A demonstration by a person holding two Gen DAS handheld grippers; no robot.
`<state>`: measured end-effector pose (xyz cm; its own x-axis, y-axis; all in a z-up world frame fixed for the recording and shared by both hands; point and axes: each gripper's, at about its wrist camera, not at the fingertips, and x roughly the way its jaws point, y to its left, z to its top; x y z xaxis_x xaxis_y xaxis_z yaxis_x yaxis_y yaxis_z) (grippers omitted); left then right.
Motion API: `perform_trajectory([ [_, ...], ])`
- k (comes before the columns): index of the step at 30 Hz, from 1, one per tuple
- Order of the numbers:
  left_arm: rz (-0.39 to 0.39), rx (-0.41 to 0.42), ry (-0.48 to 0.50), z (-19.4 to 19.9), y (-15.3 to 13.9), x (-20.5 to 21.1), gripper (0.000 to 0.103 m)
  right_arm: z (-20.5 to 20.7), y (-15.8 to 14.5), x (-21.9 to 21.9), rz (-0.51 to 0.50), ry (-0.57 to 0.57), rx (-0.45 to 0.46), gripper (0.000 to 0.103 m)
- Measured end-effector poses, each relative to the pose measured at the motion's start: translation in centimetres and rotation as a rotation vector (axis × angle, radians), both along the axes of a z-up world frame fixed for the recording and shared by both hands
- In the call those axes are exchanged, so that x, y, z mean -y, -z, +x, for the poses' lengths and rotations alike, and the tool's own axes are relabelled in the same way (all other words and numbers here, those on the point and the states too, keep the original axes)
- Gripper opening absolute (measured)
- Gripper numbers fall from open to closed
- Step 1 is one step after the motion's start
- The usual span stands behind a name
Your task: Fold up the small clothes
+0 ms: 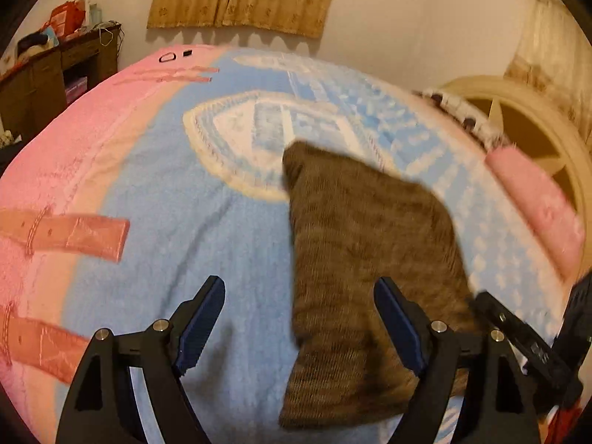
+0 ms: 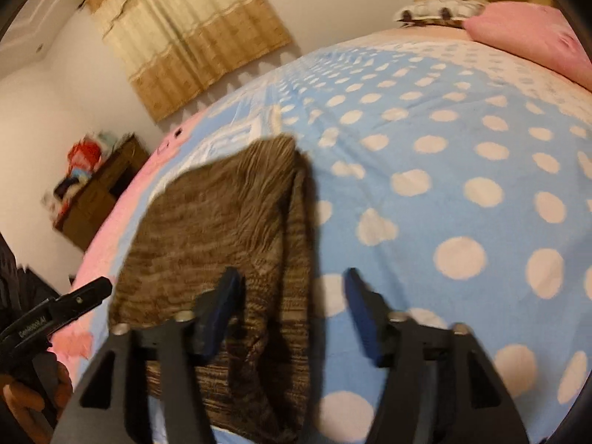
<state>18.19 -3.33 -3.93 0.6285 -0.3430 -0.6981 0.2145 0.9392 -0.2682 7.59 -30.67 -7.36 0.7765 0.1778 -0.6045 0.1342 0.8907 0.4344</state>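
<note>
The brown knit cloth [image 1: 370, 259] lies folded flat on the blue blanket [image 1: 185, 222], so nobody needs to hold it. The left gripper [image 1: 299, 325] is spread wide with nothing in it, the cloth just under its right finger. The right gripper [image 2: 292, 314] is spread too, the cloth's edge lying loose below it.

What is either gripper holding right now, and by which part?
Nothing. The left gripper and right gripper both stand open above the brown cloth.
</note>
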Motion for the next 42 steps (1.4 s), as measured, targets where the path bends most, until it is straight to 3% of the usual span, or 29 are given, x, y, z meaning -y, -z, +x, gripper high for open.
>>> perform_trajectory([
  [2, 0.005, 0.013, 0.012, 1.2, -0.6, 0.8, 0.083, -0.1, -1.2, 0.5, 0.023, 0.01, 0.039, 0.084],
  [5, 0.03, -0.003, 0.045, 2.9, 0.2, 2.5, 0.083, 1.3, -2.6, 0.6, -0.006, 0.02, 0.054, 0.084],
  [9, 0.083, -0.156, 0.106, 5.2, 4.3, 5.2, 0.083, 5.0, -1.2, -0.3, -0.037, -0.042, -0.058, 0.084],
  [10, 0.084, -0.161, 0.101, 5.2, 5.0, 5.3, 0.084, 5.8, -0.1, -1.1, -0.049, -0.074, -0.096, 0.083],
  [11, 0.073, -0.108, 0.097, 4.7, 5.0, 5.2, 0.084, 6.2, 1.0, -2.0, -0.071, -0.101, -0.128, 0.083],
  [12, 0.087, -0.089, 0.102, 4.3, 5.1, 5.4, 0.084, 6.0, 1.2, -2.9, -0.139, -0.099, -0.102, 0.082],
  [13, 0.098, -0.064, 0.102, 4.0, 5.1, 5.5, 0.084, 5.9, 1.0, -3.7, -0.18, -0.111, -0.089, 0.069],
  [14, 0.103, -0.054, 0.1, 3.9, 5.2, 5.6, 0.084, 5.9, 0.8, -4.1, -0.185, -0.142, -0.077, 0.062],
  [19, 0.095, -0.049, 0.1, 3.9, 5.2, 5.6, 0.085, 6.0, 1.2, -3.4, -0.151, -0.145, -0.069, 0.05],
  [24, 0.09, -0.049, 0.108, 4.0, 5.4, 5.3, 0.085, 6.1, 1.5, -2.8, -0.103, -0.148, -0.061, 0.049],
  [34, 0.083, -0.038, 0.11, 4.0, 5.4, 5.4, 0.082, 6.2, 1.5, -3.4, -0.119, -0.162, -0.072, 0.057],
  [36, 0.061, -0.03, 0.136, 3.8, 5.3, 5.5, 0.064, 6.2, 1.4, -3.5, -0.129, -0.158, -0.074, 0.054],
  [38, 0.063, -0.015, 0.153, 3.6, 5.1, 5.8, 0.061, 6.1, 1.3, -3.9, -0.153, -0.156, -0.067, 0.04],
  [42, 0.023, -0.029, 0.154, 3.8, 5.3, 5.3, 0.06, 5.7, 1.0, -4.5, -0.193, -0.154, -0.046, 0.034],
])
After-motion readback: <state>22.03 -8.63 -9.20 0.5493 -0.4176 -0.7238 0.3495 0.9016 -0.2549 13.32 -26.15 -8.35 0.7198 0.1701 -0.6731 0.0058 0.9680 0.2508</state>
